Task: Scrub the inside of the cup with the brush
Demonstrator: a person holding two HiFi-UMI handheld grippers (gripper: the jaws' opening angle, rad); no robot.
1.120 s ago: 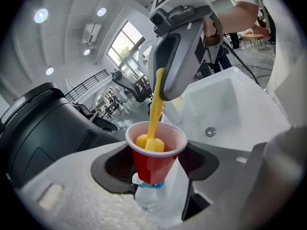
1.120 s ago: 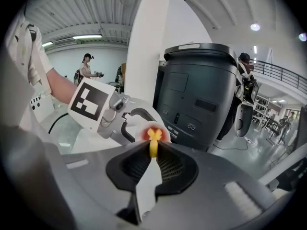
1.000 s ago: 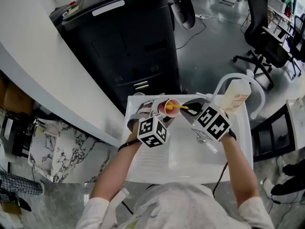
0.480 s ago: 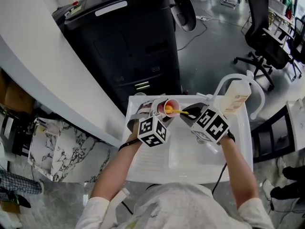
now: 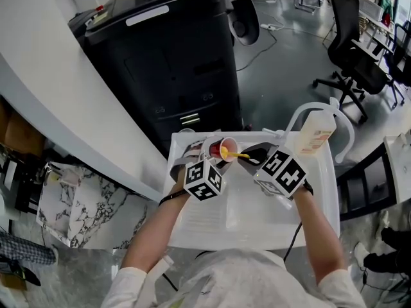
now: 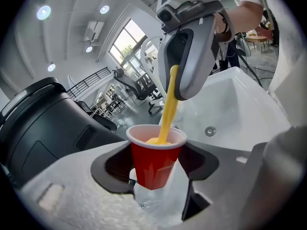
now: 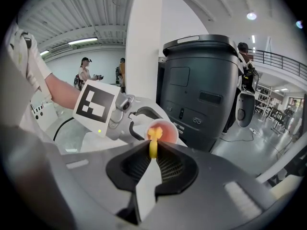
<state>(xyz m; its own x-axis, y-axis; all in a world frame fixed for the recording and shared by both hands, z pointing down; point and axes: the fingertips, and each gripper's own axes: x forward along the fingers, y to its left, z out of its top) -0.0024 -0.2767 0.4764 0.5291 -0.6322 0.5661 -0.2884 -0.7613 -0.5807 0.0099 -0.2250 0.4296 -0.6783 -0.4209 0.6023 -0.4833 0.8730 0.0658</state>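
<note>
Brush [image 6: 168, 110] tight in right gripper [image 7: 152, 153], head below rim, cup [image 6: 154, 152] tight in left gripper [image 6: 155, 169]

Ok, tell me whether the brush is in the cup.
In: the yellow brush runs past the rim into the red cup.

Near half of the sink [image 5: 253, 213] is bare, open for a pass. The far-left corner is crowded by 2 grippers: left gripper [image 5: 209, 149] on the cup [image 5: 226, 150], right gripper [image 5: 249, 154] on the brush [image 5: 238, 154], which fills the cup mouth. A black cabinet [image 5: 173, 63] stands just behind the rim. A bottle [image 5: 316, 132] and an arched pipe [image 5: 350, 133] block the right side.
</note>
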